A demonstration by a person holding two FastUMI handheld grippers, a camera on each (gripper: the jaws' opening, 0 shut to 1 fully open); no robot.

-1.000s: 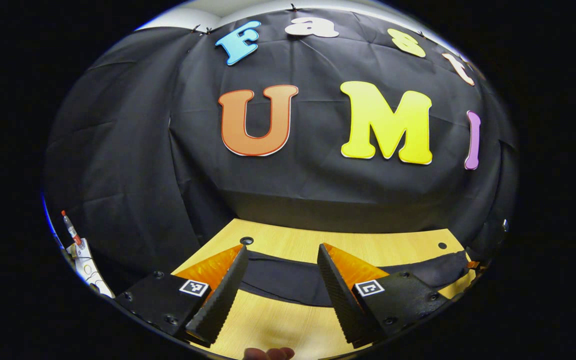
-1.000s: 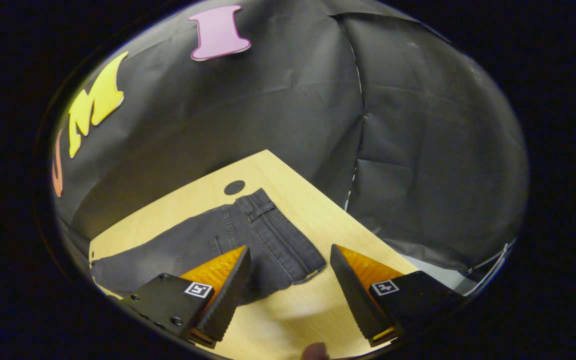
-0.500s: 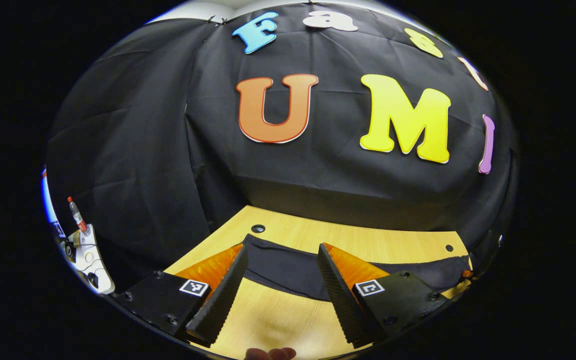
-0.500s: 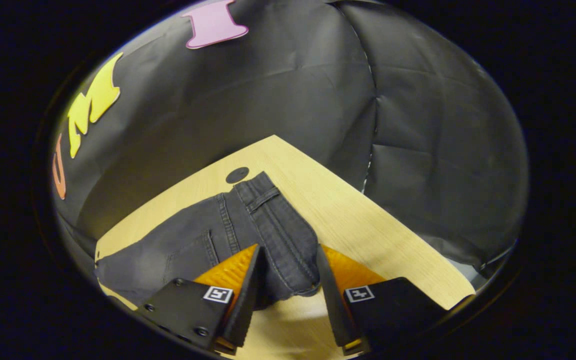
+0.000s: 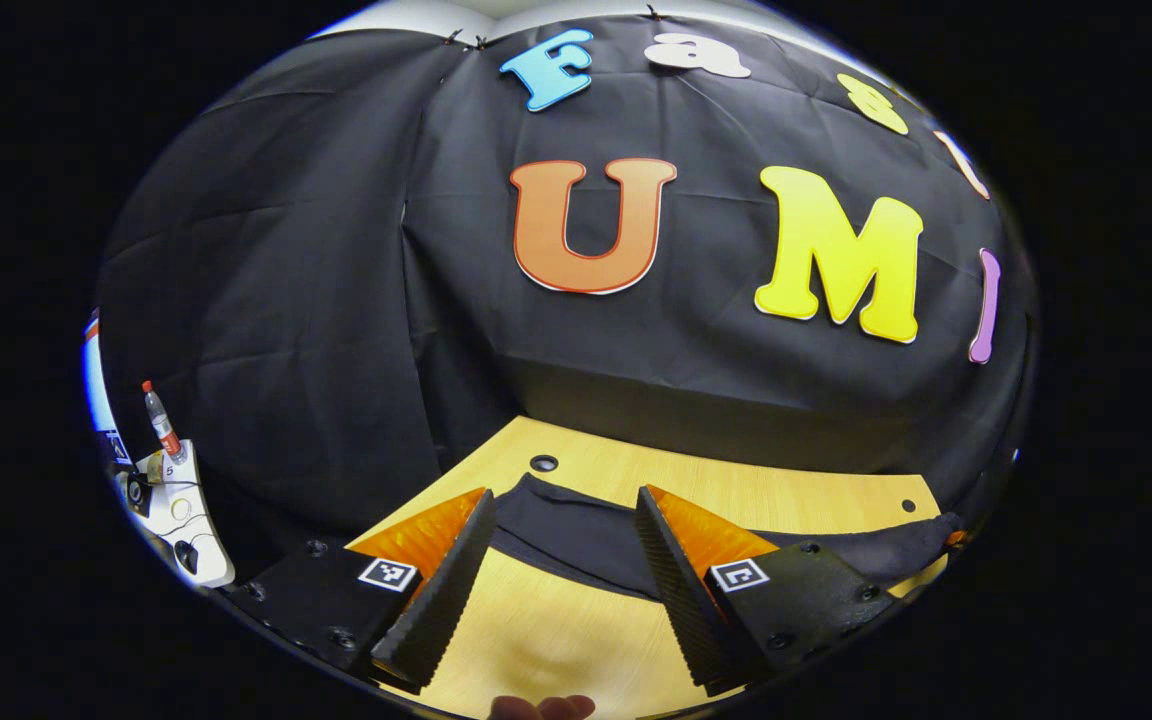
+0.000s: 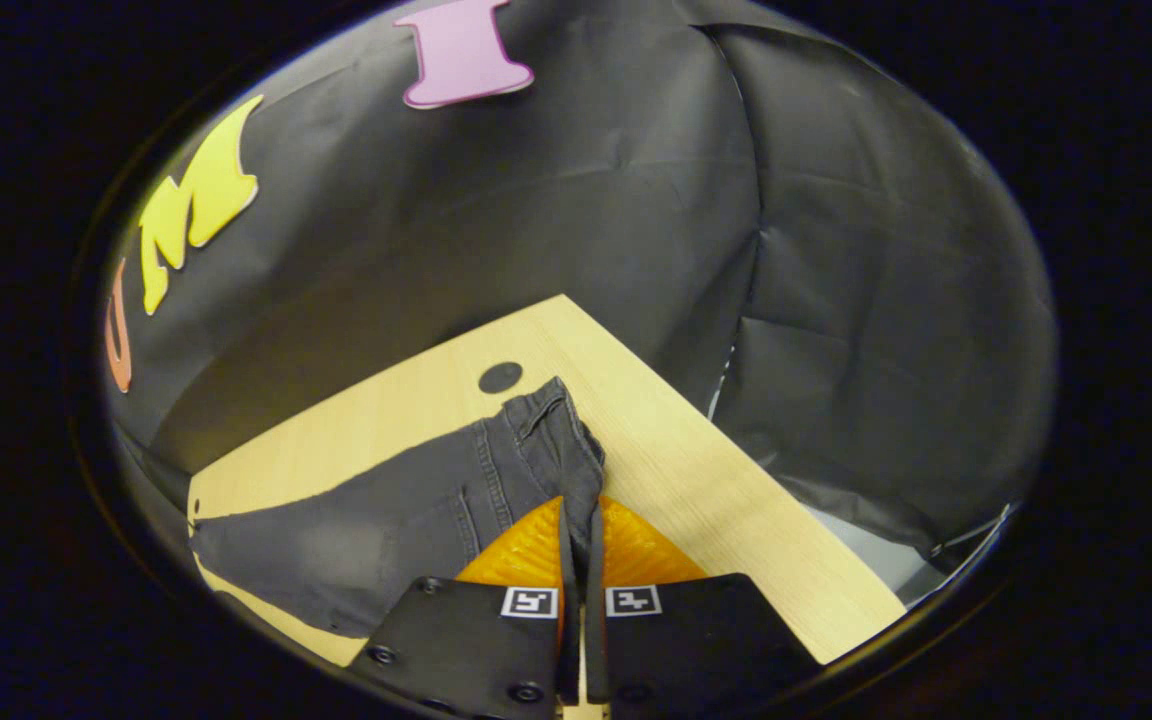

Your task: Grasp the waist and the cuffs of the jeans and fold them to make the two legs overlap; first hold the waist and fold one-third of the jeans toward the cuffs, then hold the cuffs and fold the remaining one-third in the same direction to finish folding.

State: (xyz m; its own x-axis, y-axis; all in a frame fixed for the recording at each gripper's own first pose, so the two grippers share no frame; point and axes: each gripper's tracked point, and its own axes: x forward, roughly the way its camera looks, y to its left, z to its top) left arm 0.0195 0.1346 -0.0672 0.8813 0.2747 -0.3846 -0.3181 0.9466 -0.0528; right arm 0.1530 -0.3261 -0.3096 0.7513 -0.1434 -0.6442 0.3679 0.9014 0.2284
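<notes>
table near edge: bare wood of the table (image 5: 556, 640) lies open between the spread fingers of the left gripper (image 5: 556, 560).
ahead: the dark jeans (image 5: 576, 535) stretch across the path.
far edge: booth wall stands just behind.
right corner: bare strip of table (image 6: 696, 480) beside the jeans (image 6: 406, 520).

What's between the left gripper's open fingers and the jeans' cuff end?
Bare wooden table, seen in the left gripper view: the left gripper is open short of the jeans, with nothing in the gap.
</notes>
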